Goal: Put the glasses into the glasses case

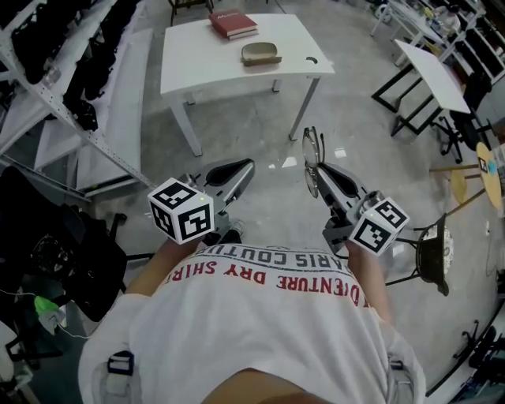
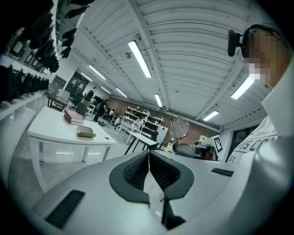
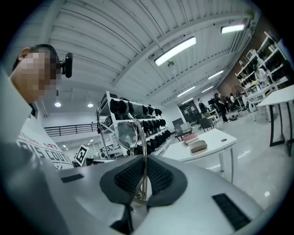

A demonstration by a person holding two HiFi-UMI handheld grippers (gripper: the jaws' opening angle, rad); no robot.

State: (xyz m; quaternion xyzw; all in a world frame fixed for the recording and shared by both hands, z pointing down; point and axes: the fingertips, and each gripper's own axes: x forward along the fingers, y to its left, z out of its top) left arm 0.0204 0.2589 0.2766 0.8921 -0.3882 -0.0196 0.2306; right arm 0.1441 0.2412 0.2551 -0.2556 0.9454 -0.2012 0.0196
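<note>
**Head view.** Two hand-held grippers are held level over the floor, well apart from a white desk (image 1: 183,65) ahead.

- The left gripper (image 1: 248,166) has its jaws pressed together with nothing between them.
- The right gripper (image 1: 321,170) has its jaws clamped on the thin metal frame of one pair of glasses (image 1: 312,155). The glasses stand upright above the jaw tips with the lenses uppermost.

The desk carries two things.

- One tan glasses case (image 1: 261,54), lid down, lies toward the right edge, about midway between the far and near edges.
- One red book (image 1: 233,24) lies at the far edge, just beyond the case and apart from it.

A round hole (image 1: 311,60) is in the near right corner of the desk. A stretch of grey floor (image 1: 260,126) lies between the grippers and the desk. A shelving rack (image 1: 47,87) holding dark objects flanks the desk's left edge. A second white table (image 1: 432,75) on black legs stands to the right. One dark stool (image 1: 432,254) stands beside the person's right hand.
</note>
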